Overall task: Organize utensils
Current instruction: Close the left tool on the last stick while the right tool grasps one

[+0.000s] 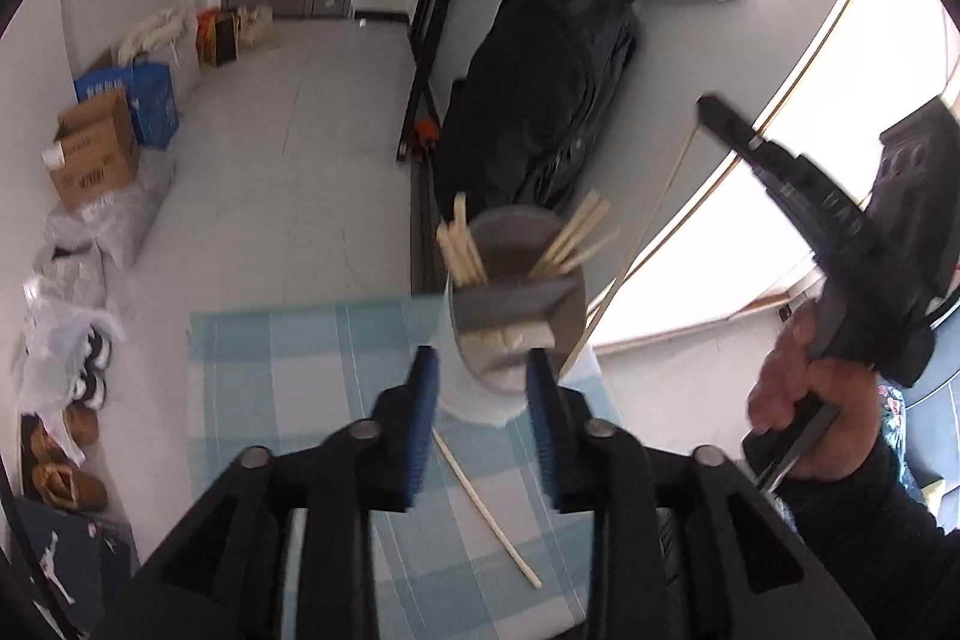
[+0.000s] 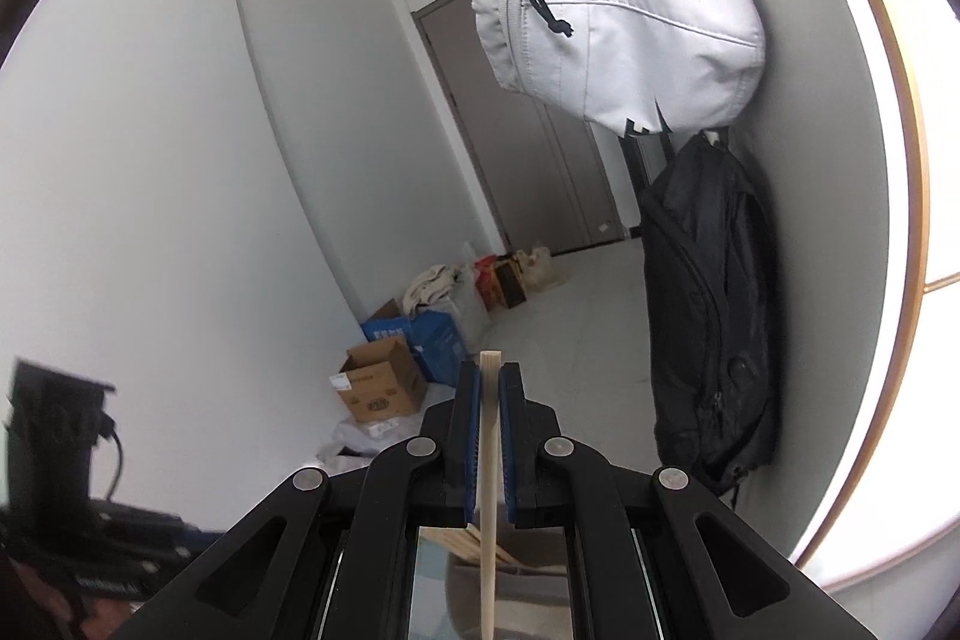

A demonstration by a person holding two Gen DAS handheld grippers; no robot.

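A grey utensil holder (image 1: 517, 307) stands at the far edge of a blue checked cloth (image 1: 288, 400), with several wooden chopsticks (image 1: 462, 250) leaning out of its far compartment. My left gripper (image 1: 480, 358) hovers just short of it, its blue pads (image 1: 423, 424) apart and nothing between them. One loose chopstick (image 1: 487, 509) lies on the cloth under that gripper. My right gripper (image 2: 490, 370) is shut on a single chopstick (image 2: 489, 466), held upright. In the left wrist view this gripper (image 1: 711, 109) is up at the right in a hand (image 1: 798, 400), and its chopstick (image 1: 630, 268) slants down beside the holder.
A black backpack (image 1: 540, 100) and a white bag (image 2: 606, 10) hang on the wall behind the holder. Cardboard boxes (image 1: 96, 154), bags and shoes (image 1: 66, 484) line the floor on the left. A bright window (image 1: 780, 232) is at the right.
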